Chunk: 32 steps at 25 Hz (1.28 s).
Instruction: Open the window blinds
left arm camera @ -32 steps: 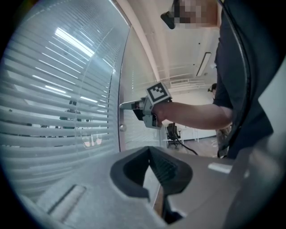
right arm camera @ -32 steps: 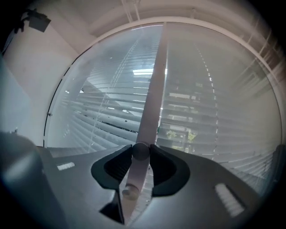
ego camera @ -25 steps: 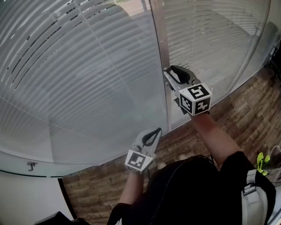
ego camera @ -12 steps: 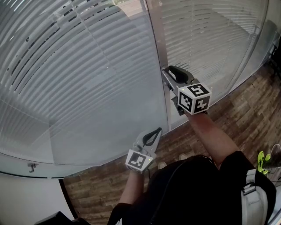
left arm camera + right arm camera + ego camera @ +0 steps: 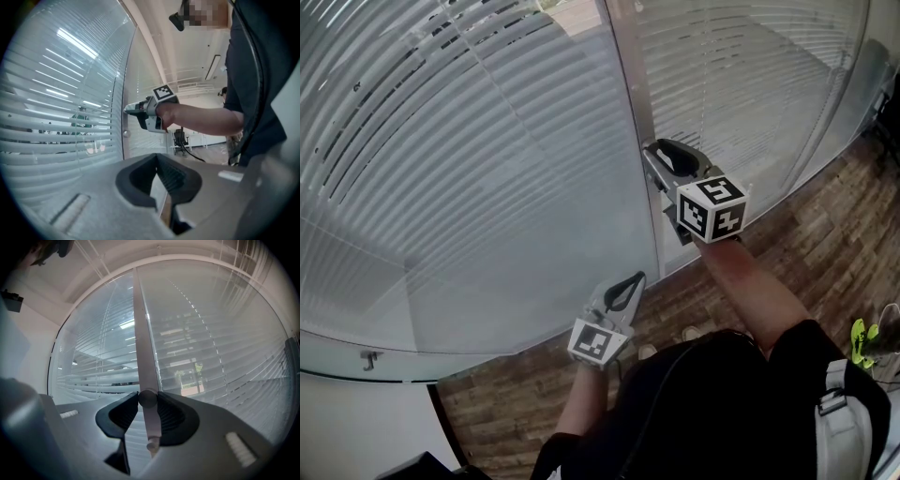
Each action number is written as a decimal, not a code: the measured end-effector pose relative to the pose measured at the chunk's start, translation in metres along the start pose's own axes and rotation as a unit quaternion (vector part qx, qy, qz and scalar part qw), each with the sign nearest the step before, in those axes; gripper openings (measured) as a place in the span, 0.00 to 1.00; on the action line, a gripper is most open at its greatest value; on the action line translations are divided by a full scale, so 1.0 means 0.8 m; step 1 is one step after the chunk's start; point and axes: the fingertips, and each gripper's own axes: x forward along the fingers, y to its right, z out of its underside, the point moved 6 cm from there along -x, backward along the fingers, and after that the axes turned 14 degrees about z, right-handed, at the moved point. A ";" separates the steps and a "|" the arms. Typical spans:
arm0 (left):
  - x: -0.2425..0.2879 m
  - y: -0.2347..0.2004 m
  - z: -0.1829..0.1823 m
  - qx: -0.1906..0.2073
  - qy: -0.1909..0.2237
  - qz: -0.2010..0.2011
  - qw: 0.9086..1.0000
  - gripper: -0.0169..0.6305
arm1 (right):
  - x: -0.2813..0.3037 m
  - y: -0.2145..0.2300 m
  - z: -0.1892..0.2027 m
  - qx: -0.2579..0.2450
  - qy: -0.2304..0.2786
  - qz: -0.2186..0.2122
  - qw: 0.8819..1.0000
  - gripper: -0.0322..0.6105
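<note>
- On the frame post between two glass panes: small round knob, presumably the slat tilt control. Blinds hang behind the glass on both sides, slats mostly flat-on, thin gaps only.
- R gripper pointing level at the post, jaws closed partway with both pads pressing on the knob. Nothing else in them.
- L gripper lower and nearer the body, well apart from the glass, tips together, empty.
- Step in hand, my read: twisting the knob to tilt the slats. To do it well: keep the gripper axis in line w/ the knob stem, roll the wrist w/o pushing sideways, keep the squeeze firm so the pads don't slip on the round metal. Watch the slats for response; if none, try the other direction.
- R gripper view only: pad contact on the knob, plus a second smaller knob just below on the post; greenery seen thru slat gaps.
- L gripper view only: side-on look at the R gripper meeting the post.
- Head view only: both tools together, wood floor, overall slat state.
</note>
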 end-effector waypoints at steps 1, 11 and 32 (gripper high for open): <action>0.001 0.000 0.000 0.001 0.000 0.001 1.000 0.03 | 0.000 0.000 0.000 -0.001 0.000 -0.002 1.000 0.26; 0.000 -0.004 0.001 -0.001 0.000 0.002 1.000 0.03 | -0.008 -0.001 0.010 -0.167 0.011 -0.017 0.986 0.42; -0.002 -0.013 0.004 -0.006 0.004 -0.001 1.000 0.03 | -0.004 -0.042 0.000 -0.657 0.061 -0.005 0.752 0.34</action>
